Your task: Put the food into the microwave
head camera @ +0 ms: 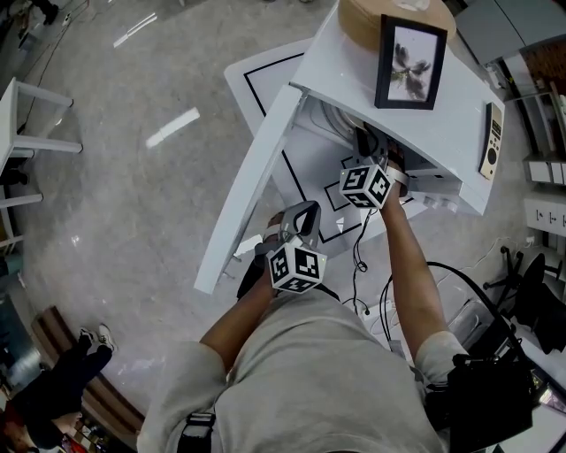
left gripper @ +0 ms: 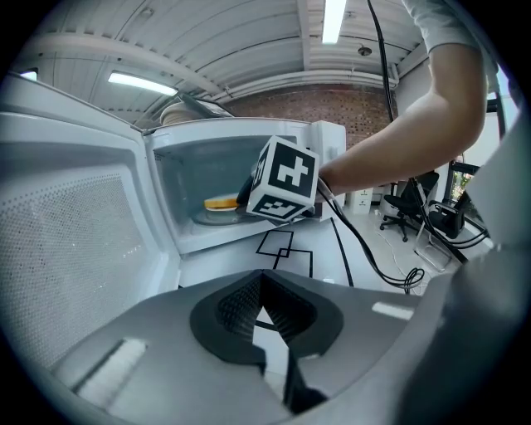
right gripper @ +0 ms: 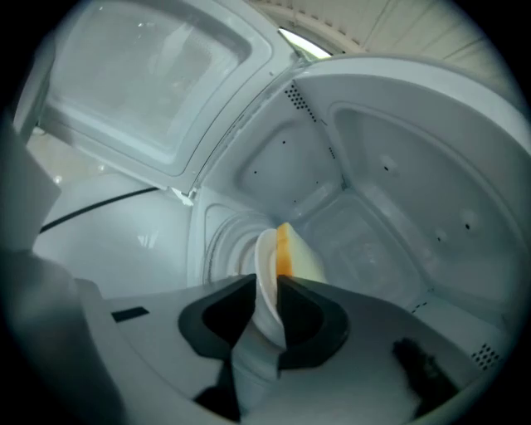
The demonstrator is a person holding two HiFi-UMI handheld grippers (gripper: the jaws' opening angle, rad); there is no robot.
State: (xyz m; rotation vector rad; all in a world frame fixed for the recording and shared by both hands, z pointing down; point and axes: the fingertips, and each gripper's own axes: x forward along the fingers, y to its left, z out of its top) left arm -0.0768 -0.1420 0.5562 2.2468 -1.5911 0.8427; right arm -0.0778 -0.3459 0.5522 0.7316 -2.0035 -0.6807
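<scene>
A white microwave (head camera: 460,115) stands with its door (head camera: 252,186) swung wide open. My right gripper (right gripper: 266,286) reaches into the cavity, its marker cube (left gripper: 282,178) at the opening. The rim of a white plate (right gripper: 267,278) with yellow-orange food (right gripper: 284,247) stands between its jaws, which are parted a little and look loose on it. The plate (left gripper: 217,214) rests on the cavity floor. My left gripper (left gripper: 264,286) hangs in front of the open door with its tips together and nothing in them; in the head view the left gripper (head camera: 305,212) is below the door.
On top of the microwave are a framed picture (head camera: 409,64), a round wooden box (head camera: 389,22) and a remote (head camera: 492,142). Black cables (head camera: 380,301) trail on the floor at right, near office chairs (left gripper: 406,199). A white table (head camera: 18,124) stands far left.
</scene>
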